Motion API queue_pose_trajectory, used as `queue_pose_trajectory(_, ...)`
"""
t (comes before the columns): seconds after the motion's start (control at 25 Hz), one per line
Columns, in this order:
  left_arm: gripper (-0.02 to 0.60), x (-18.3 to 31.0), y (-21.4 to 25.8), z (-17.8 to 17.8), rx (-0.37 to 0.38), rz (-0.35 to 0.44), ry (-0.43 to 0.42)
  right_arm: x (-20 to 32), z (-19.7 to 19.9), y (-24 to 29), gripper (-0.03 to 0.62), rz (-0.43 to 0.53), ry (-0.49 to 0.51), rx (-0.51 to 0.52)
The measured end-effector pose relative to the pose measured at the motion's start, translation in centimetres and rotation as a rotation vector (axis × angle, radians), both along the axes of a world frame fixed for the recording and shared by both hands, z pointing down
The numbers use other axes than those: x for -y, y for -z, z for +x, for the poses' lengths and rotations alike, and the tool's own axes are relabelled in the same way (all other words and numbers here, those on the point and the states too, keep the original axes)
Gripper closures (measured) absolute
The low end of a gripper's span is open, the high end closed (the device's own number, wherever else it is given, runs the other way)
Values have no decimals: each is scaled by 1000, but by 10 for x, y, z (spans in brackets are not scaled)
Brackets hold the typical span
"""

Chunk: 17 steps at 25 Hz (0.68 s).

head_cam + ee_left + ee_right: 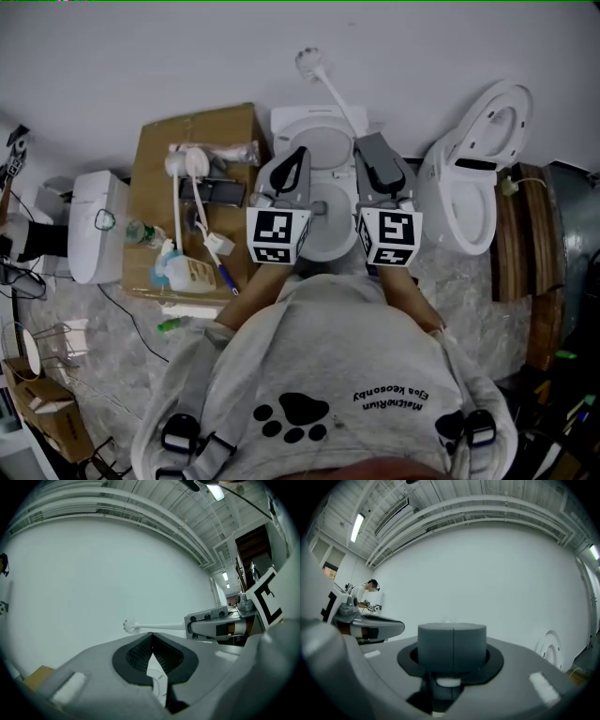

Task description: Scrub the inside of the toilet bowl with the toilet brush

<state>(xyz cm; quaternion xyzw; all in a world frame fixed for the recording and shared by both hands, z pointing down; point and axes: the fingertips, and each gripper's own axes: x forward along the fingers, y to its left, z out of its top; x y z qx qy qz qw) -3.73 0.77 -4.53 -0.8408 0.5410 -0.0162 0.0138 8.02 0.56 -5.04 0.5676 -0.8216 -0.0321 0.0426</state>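
Toilet brush [336, 92] handle disappears between closed jaws of right hand-held gripper [370, 142].

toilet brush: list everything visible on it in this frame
The toilet brush is white and plastic-looking: a thin straight shaft ending in a small round, scalloped head. The right hand-held gripper has its jaws shut on the near end. The shaft sticks out past the jaw tips, slanting toward the white wall, its head in the air, outside the toilet bowl. Nothing else touches it.
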Motion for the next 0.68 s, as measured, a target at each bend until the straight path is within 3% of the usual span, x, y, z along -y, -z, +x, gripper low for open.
queue_pose_trajectory(0.68,578,5,-10,17,-9,-5,-21,2,8,-14,442,-27,5,-6)
